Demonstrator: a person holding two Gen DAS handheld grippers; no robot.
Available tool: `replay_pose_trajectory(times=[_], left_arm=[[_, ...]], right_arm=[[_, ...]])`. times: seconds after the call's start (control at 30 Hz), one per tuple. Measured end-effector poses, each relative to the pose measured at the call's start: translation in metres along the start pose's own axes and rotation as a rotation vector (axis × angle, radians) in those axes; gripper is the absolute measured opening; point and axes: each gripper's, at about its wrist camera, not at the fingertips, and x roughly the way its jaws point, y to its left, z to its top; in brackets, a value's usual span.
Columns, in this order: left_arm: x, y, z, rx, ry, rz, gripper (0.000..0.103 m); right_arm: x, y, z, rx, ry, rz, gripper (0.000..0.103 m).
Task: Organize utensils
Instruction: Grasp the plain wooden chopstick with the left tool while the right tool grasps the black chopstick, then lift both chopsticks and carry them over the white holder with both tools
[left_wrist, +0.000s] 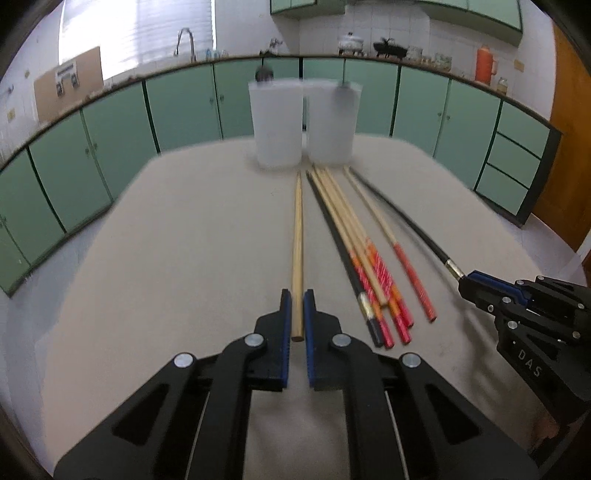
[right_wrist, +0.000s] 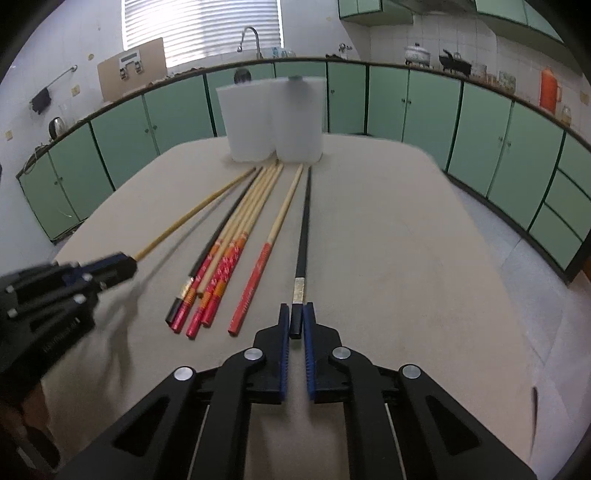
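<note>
While left gripper pinches plain chopstick, right gripper clamps black chopstick

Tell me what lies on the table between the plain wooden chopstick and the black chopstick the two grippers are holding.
Between the plain wooden chopstick and the black chopstick lies a loose bundle of red-handled chopsticks with another black one, plus a single red-handled chopstick. Both wrist views show it.

Soft, even daylight comes from the blinded window at the upper left of both views, blown out to near white. The table is evenly lit, with only faint shadows. Fisheye distortion bends the green cabinets into an arc and darkens the corners. The two white containers at upper centre are smeared by motion blur. At the left edge of the right wrist view, the left gripper is blurred too.
</note>
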Motion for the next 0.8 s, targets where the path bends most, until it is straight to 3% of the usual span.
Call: replay_pose_trajectory(times=[0.23,0.4,0.6,0.8], left_arm=[[-0.052,0.009,0.036,0.022,-0.152,0.016,0.006],[-0.084,0.023,0.077,-0.007,-0.268,-0.019,0.006],[-0.097,0.030,0.116,-0.028,-0.323,-0.088,0.006],[-0.096,0.031,0.139,-0.050,-0.333,-0.153,0.006]], right_arm=[[-0.040,-0.009,0.032,-0.029,-0.108,-0.007,0.007],[-0.071,-0.019,0.068,-0.031,-0.194,0.019,0.007],[-0.094,-0.032,0.118,-0.028,-0.248,0.087,0.007],[-0.098,-0.038,0.161,-0.054,-0.243,0.152,0.006]])
